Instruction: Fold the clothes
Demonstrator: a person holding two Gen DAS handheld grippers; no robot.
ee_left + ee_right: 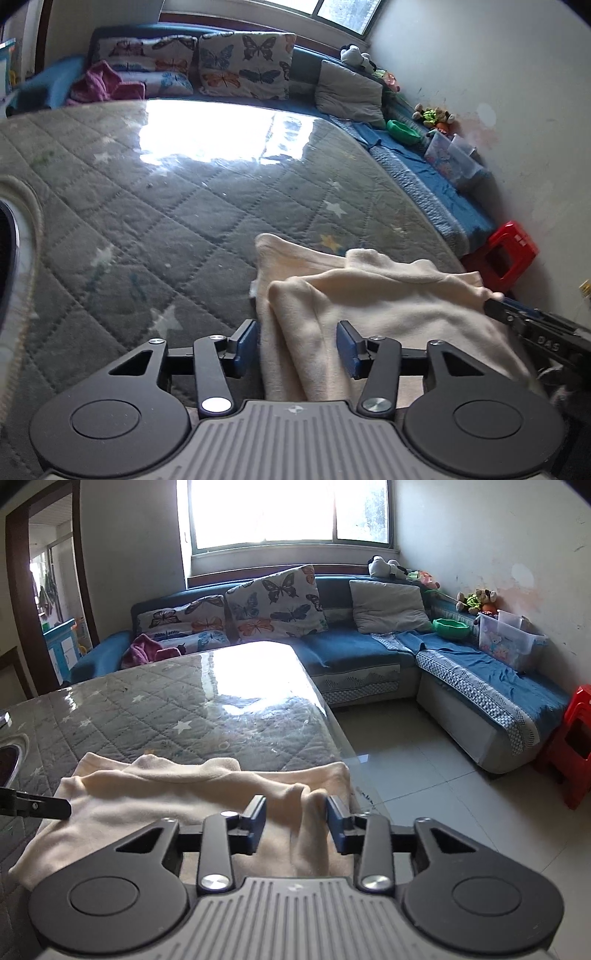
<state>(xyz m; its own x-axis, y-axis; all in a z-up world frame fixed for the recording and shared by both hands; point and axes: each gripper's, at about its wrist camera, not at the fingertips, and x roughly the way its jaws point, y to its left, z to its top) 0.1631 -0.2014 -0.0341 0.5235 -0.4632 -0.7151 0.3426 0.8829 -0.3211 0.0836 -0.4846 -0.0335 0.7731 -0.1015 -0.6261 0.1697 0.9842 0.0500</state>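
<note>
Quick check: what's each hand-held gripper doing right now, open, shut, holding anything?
Left hand-held gripper: open, straddling the cream fleece garment, not gripping.
Right hand-held gripper: open over a fold of it, pads clear.

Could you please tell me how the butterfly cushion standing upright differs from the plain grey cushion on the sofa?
The butterfly cushion carries a print of coloured butterflies on white; the grey cushion is plain. The butterfly cushion stands nearer the middle of the sofa back, beside a second butterfly cushion; the grey cushion sits towards the corner. Both lean against the backrest below the window.
</note>
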